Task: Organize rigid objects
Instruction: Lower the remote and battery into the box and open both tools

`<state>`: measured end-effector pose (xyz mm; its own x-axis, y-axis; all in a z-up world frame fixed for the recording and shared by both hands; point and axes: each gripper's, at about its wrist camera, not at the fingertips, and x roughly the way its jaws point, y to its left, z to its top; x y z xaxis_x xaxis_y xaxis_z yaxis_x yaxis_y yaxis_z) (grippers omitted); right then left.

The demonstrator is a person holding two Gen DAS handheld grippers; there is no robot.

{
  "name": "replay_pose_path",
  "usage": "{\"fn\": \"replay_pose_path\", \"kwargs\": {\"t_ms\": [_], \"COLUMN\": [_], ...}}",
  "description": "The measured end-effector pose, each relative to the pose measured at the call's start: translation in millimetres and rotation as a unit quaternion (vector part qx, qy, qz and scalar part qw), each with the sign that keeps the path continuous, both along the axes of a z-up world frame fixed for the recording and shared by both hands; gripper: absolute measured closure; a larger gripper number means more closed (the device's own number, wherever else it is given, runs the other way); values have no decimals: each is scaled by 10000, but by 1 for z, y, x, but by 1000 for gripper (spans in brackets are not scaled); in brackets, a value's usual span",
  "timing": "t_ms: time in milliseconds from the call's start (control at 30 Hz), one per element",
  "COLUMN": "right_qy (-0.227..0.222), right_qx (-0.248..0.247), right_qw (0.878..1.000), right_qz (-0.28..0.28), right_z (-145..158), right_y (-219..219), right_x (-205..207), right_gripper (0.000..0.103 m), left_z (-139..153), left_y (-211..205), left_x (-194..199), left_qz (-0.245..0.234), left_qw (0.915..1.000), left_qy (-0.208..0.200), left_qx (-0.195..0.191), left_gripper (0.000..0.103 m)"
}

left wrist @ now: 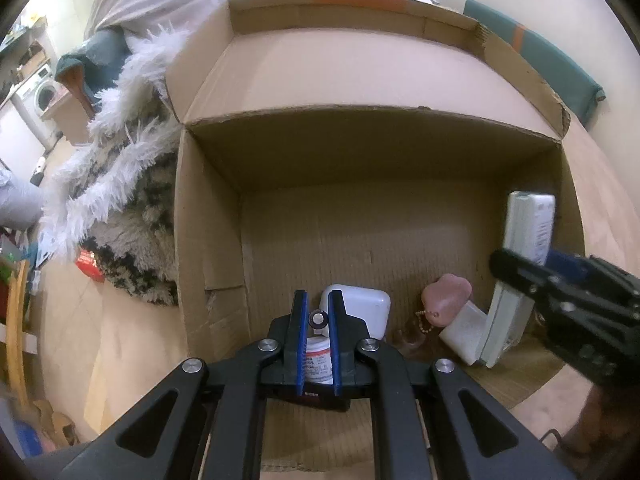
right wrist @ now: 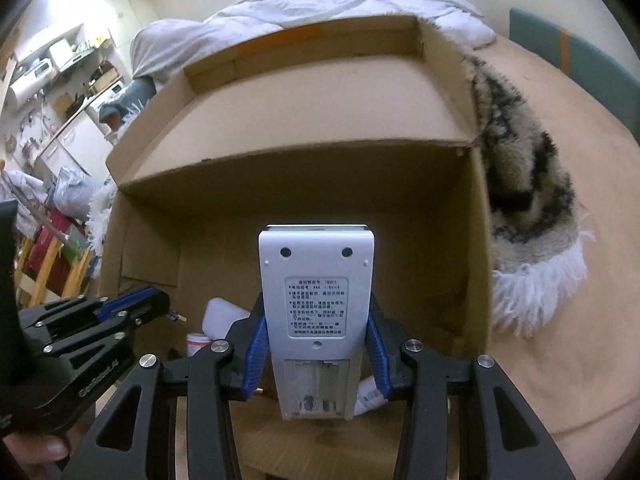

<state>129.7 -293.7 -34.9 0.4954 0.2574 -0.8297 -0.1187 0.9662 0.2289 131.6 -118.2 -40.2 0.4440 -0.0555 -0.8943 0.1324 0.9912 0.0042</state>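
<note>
Right wrist view: right gripper (right wrist: 316,356) clamps the remote control (right wrist: 316,320) upright, lower centre, above the cardboard box (right wrist: 478,240).
Left gripper (left wrist: 317,320) is clenched on a small dark item (left wrist: 318,318). Risk: remote tipping onto the bottle (left wrist: 318,364), white case (left wrist: 364,304) and pink keychain (left wrist: 446,298) crowding the near floor; upper-centre floor lies open, walls close.

Left gripper (left wrist: 318,312): blue-padded jaws nearly closed, pinching a small dark cylindrical object (left wrist: 318,318) above the box.
Cardboard box (left wrist: 360,216): open, flaps up.
Inside the box: white rounded case (left wrist: 362,308), labelled jar (left wrist: 318,364), pink plush keychain (left wrist: 446,298).
Right gripper (left wrist: 532,266): enters from the right, clamped on a white remote control (left wrist: 530,228).
Left of box: shaggy rug (left wrist: 132,216).
</note>
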Motion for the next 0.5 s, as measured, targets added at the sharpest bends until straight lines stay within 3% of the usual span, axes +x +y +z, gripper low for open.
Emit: {"fn": "replay_pose_path", "kwargs": {"t_ms": [100, 367, 500], "right_qy": [114, 345, 155], "right_qx": [-238, -263, -516], "right_qw": [9997, 9990, 9985], "right_qz": [1, -121, -66], "right_z": [-10, -23, -20], "right_y": [4, 1, 8], "right_x": [3, 8, 7], "right_gripper": [58, 57, 57], "left_z": [-3, -12, -18], "left_y": [2, 8, 7], "left_x": [4, 12, 13], "left_qz": [10, 151, 95], "left_qw": [10000, 9995, 9993], "left_qy": [78, 265, 351], "left_qx": [-31, -62, -36], "left_gripper": [94, 94, 94]}}
